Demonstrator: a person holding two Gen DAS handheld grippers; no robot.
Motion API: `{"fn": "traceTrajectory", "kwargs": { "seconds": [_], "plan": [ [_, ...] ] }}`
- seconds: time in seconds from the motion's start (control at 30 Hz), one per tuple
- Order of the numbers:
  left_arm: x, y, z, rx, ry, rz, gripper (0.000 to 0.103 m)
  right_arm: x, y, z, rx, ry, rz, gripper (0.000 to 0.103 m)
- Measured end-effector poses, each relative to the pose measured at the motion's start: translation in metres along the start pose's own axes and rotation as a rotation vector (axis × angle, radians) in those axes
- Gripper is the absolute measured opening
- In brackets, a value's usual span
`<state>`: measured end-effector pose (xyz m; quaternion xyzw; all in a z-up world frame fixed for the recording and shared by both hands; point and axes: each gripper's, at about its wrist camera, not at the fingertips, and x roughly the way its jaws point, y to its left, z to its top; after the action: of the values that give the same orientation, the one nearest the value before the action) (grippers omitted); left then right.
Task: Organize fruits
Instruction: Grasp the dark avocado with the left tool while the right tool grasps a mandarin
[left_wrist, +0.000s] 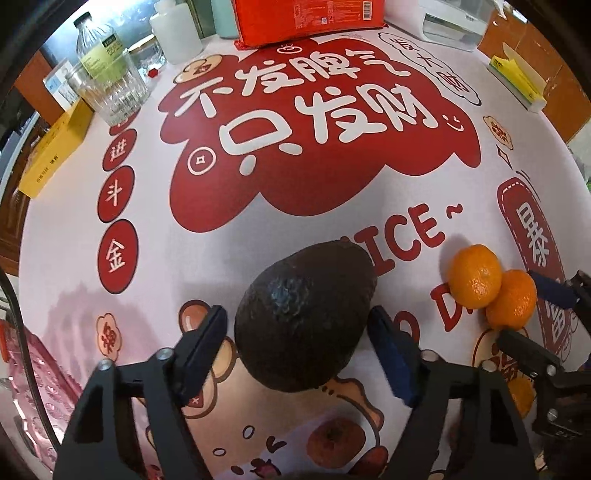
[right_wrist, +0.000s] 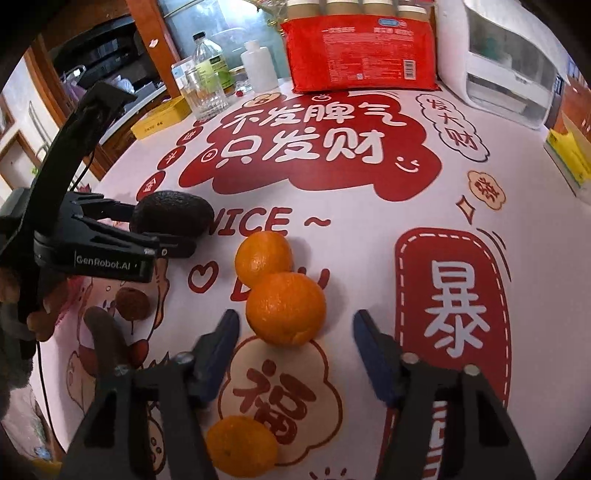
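Note:
A dark, bumpy avocado (left_wrist: 304, 317) lies on the red-and-white printed tablecloth (left_wrist: 221, 236), between the fingers of my left gripper (left_wrist: 296, 312). The right pad is at its skin and a thin gap shows at the left pad, so the jaws stand open. Two oranges (right_wrist: 263, 256) (right_wrist: 286, 308) touch each other to the avocado's right. My right gripper (right_wrist: 295, 314) is open around the nearer one, with gaps on both sides. A third orange (right_wrist: 242, 448) lies under its left finger. From the right wrist view, my left gripper (right_wrist: 162, 225) flanks the avocado (right_wrist: 171, 212).
At the table's far edge stand a red packet (right_wrist: 362, 51), a white appliance (right_wrist: 506, 74), a white bottle (right_wrist: 258, 66), a clear bottle (left_wrist: 98, 44) and a ribbed glass (left_wrist: 110, 96). Yellow boxes lie at the left edge (left_wrist: 55, 147) and right edge (left_wrist: 517, 81). A pink patterned bag (left_wrist: 37, 369) sits near left.

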<state>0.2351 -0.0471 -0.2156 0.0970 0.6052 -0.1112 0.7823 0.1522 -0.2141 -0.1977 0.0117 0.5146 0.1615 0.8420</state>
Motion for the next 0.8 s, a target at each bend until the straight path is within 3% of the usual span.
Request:
{"fn": "traceTrajectory", "kwargs": {
  "seconds": [0.1, 0.8],
  "plan": [
    [0.005, 0.002, 0.001, -0.006, 0.008, -0.022, 0.062, 0.005, 0.004, 0.0, -0.015, 0.011, 0.018, 0.046],
    [-0.021, -0.023, -0.031, -0.023, -0.098, -0.046, 0.056, -0.017, 0.012, -0.006, -0.036, -0.042, -0.006, 0.043]
  ]
}}
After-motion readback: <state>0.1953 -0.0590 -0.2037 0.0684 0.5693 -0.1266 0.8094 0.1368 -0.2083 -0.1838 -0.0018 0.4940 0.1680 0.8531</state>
